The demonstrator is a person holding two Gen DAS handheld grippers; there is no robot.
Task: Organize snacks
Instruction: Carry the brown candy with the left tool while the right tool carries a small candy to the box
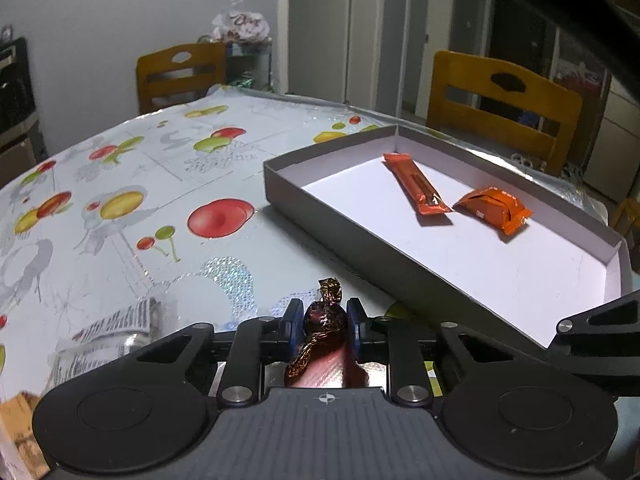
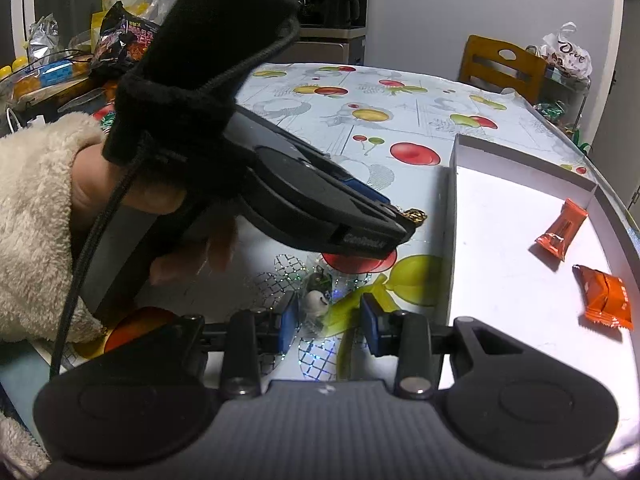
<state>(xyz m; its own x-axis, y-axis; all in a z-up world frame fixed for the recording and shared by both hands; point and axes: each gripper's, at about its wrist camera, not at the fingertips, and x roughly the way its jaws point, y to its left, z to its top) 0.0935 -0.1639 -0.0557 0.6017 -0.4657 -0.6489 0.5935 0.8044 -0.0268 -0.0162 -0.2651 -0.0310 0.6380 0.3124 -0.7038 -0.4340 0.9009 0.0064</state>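
Observation:
My left gripper (image 1: pixel 323 320) is shut on a brown-and-gold foil wrapped candy (image 1: pixel 326 314) and holds it above the table, just left of the grey box (image 1: pixel 320 204). The candy's gold tip (image 2: pixel 414 215) pokes out past the left gripper's fingers in the right wrist view. In the box lie a long orange bar (image 1: pixel 416 188) and a squat orange packet (image 1: pixel 494 209); both also show in the right wrist view, the bar (image 2: pixel 562 229) and the packet (image 2: pixel 606 298). My right gripper (image 2: pixel 329 322) is open around a small clear-wrapped candy (image 2: pixel 318 296) lying on the tablecloth.
The table carries a fruit-print cloth (image 1: pixel 120 184). A clear labelled packet (image 1: pixel 108 336) lies at the left wrist view's lower left. Wooden chairs (image 1: pixel 504 108) stand behind the table. Snack bags (image 2: pixel 124 40) pile up at the far left edge.

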